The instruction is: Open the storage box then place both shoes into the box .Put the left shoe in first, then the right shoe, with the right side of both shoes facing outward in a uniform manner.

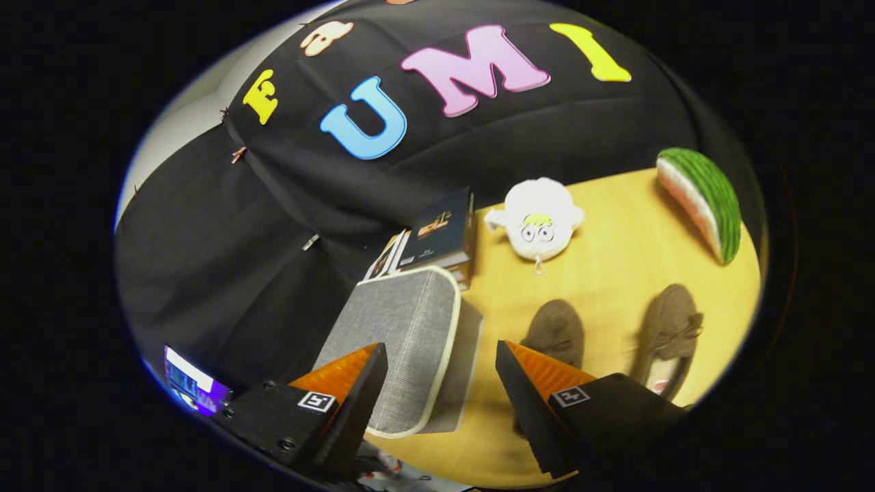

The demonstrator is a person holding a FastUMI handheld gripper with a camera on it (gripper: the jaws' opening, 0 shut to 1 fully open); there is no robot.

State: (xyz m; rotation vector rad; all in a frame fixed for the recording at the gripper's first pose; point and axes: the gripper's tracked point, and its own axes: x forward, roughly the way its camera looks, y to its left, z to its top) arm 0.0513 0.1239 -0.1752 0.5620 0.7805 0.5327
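gripper (441, 372) spread wide, released, one closed storage box (400, 348), two shoes (557, 335) (670, 335), one table (615, 273)

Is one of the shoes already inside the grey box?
No, both brown shoes sit on the wooden table beside the closed grey box, and the open tongs hold nothing.

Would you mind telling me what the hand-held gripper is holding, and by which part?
Nothing: the hand-held gripper is open, its fingers apart above the closed grey storage box.
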